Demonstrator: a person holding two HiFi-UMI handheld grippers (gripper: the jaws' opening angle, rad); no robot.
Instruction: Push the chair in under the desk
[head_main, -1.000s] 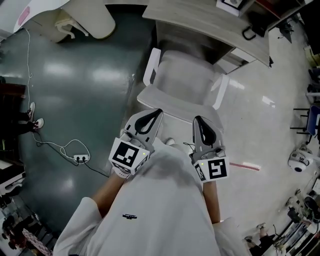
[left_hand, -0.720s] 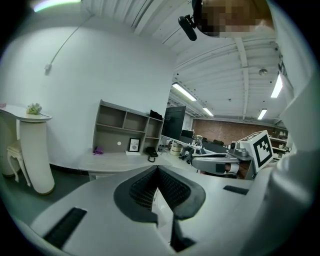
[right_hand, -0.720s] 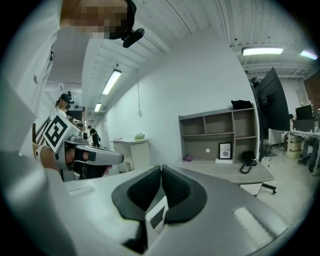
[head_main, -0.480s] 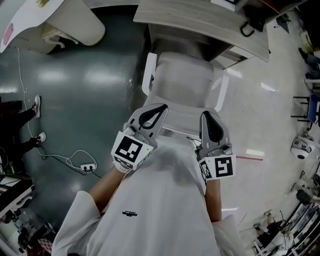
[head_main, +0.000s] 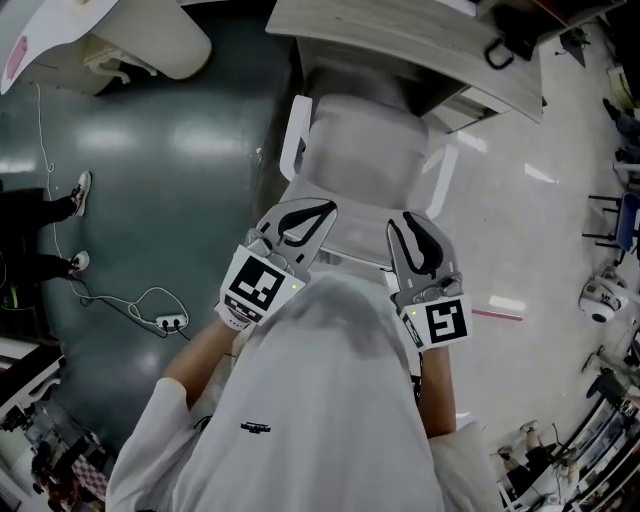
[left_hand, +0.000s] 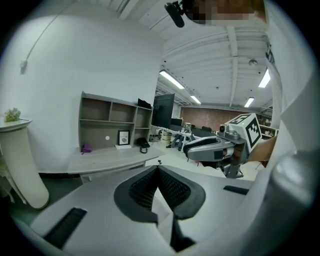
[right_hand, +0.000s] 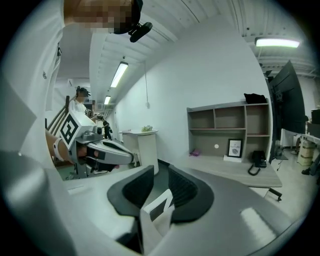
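Nearly there: chair going under the desk

We hold both grippers close at the back of the pale grey padded chair with white arms (head_main: 360, 150), which sits largely beneath the light wooden desk (head_main: 400, 40). Our left gripper (head_main: 328, 208) has its jaws pressed together on nothing, making a blunt tip suited to shoving. Our right gripper (head_main: 400, 224) has just been opening its jaws to a narrow gap; a white chair part shows through, ungripped. We judge the push almost finished.
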